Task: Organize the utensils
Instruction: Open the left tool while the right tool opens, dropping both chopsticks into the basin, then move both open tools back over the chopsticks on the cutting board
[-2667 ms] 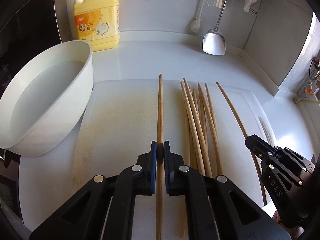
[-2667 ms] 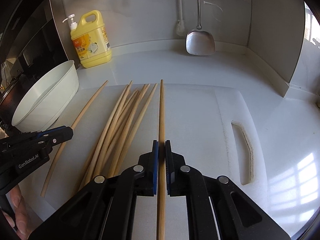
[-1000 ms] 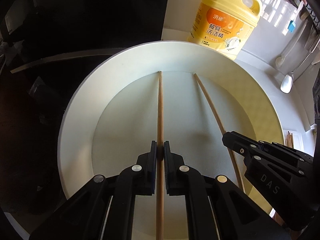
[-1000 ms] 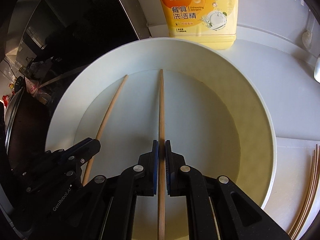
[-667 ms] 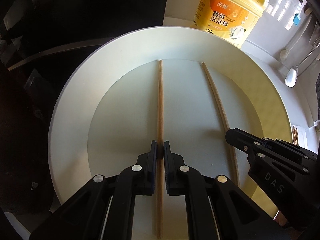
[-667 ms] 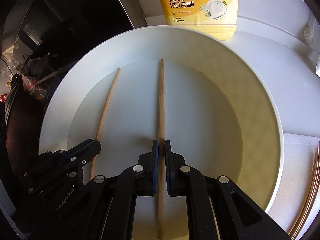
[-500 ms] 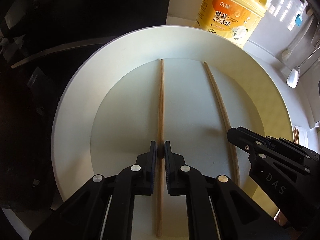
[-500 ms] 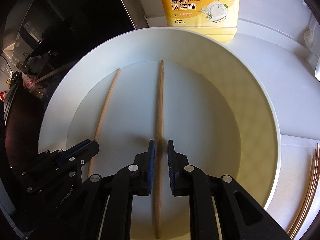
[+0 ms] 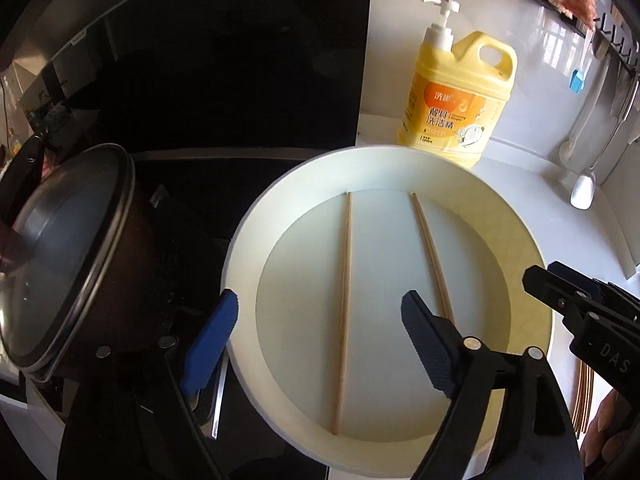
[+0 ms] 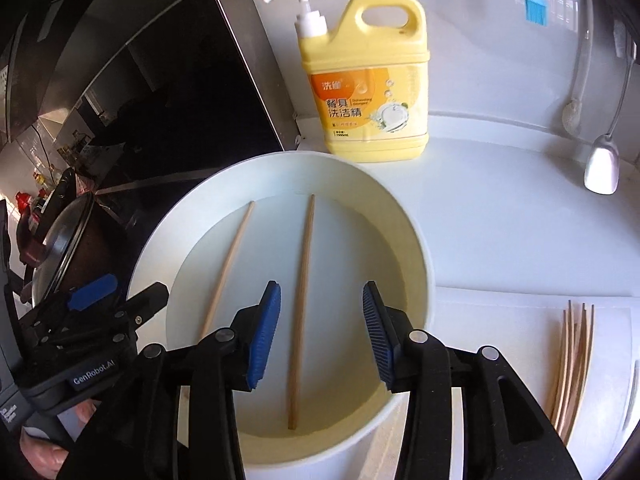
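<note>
Now both chopsticks (image 10: 301,280) lie lengthwise in the basin (image 10: 416,240), each hand-held gripper (image 10: 322,334) freshly opened, empty.

Two wrist fisheyes are looking steeply down, close over the white basin (image 9: 240,280), both sharing it and the detergent bottle (image 10: 372,92) behind.

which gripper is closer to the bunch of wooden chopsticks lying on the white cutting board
Right. The right gripper hangs open over the white bowl's side nearest the bunch of wooden chopsticks; the left gripper, also open, hangs over the bowl's far side, beside the dark pot.
</note>
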